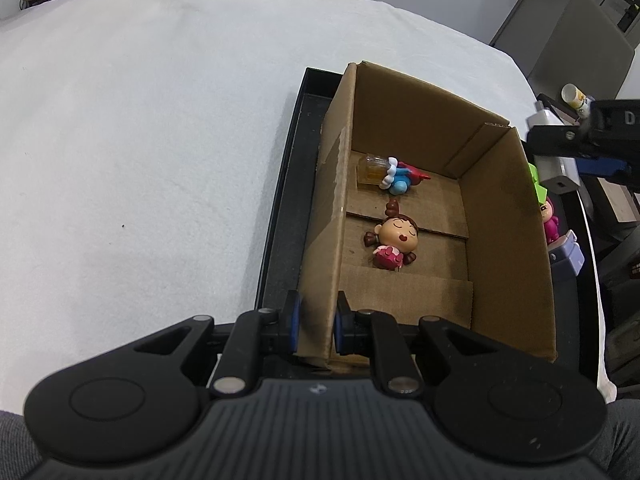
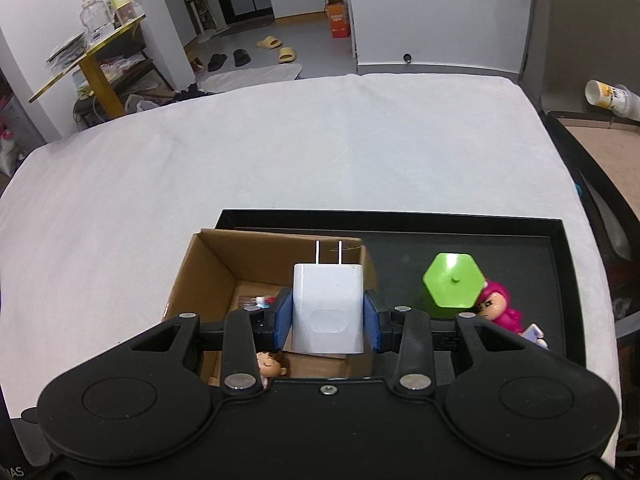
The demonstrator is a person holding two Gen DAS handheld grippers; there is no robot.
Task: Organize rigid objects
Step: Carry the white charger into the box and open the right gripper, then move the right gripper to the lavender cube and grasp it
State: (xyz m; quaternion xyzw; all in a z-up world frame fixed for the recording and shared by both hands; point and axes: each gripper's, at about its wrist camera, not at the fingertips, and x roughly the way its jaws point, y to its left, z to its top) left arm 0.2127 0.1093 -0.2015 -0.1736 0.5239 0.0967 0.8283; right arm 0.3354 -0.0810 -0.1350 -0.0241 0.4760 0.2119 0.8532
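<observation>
Two grippers, left [image 1: 316, 322] pinching cardboard box [image 1: 500, 216] wall, right [image 2: 328, 320] clamping smooth white charger [image 2: 328, 308]

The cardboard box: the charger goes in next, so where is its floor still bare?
Inside the cardboard box, the floor is bare along the right wall and in the near strip below the sleeping doll. The far left corner is crowded: a small jar and a blue figure touch there. The left tongs clamp the near left wall.
</observation>
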